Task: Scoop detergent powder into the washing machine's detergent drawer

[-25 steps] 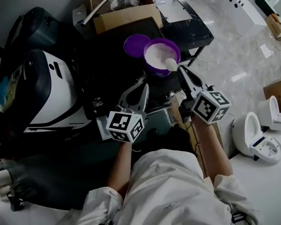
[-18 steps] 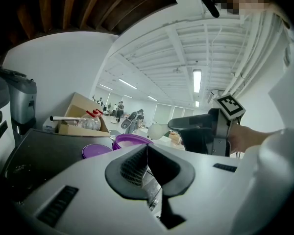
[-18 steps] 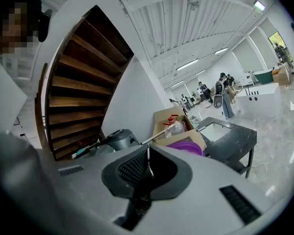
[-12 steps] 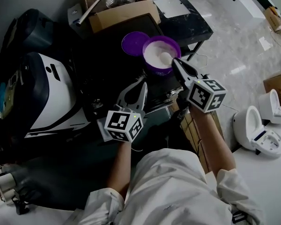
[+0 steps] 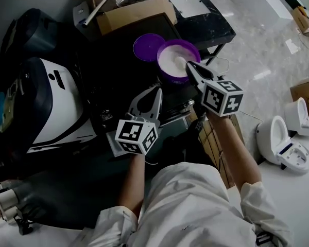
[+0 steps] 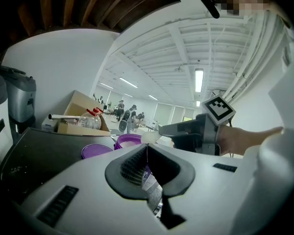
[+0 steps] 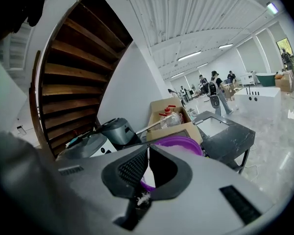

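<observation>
Right gripper [image 5: 189, 66]: pinched tight on the white scoop [image 5: 179, 62].
Scoop: at the white powder [image 5: 169, 60] in the purple tub [image 5: 166, 74].
Left gripper [image 5: 155, 90]: squeezed closed, holding nothing, near the tub.
Lid [image 5: 147, 46]: just beside the tub.

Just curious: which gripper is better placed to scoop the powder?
Right gripper: it grips the white scoop at the purple tub of powder. Left gripper is shut, empty, short of it.
</observation>
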A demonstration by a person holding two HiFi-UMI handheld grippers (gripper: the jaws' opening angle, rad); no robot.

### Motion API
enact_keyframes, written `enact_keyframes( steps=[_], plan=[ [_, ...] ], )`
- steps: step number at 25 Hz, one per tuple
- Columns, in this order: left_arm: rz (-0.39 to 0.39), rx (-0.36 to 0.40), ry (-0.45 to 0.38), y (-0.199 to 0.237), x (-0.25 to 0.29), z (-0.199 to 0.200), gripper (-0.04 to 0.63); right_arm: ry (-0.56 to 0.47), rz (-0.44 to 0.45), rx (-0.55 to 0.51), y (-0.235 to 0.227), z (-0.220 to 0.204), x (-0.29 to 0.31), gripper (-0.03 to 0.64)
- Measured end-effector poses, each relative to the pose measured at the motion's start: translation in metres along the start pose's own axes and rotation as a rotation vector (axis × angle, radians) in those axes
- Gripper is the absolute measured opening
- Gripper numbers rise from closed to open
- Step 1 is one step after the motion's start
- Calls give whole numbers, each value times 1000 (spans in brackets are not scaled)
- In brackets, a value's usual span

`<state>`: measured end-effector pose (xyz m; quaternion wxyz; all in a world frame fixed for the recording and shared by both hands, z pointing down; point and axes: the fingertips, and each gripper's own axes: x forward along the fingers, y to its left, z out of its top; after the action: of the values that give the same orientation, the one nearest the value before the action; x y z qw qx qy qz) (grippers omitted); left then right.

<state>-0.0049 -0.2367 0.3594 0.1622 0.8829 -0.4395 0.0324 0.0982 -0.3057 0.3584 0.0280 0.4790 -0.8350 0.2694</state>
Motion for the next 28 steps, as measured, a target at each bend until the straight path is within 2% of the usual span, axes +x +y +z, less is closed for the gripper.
enact_keyframes(
  steps=[28],
  plan=[
    [21, -17, 25, 18, 30, -5, 20, 352, -89, -156, -29, -30, 62, 11]
  ],
)
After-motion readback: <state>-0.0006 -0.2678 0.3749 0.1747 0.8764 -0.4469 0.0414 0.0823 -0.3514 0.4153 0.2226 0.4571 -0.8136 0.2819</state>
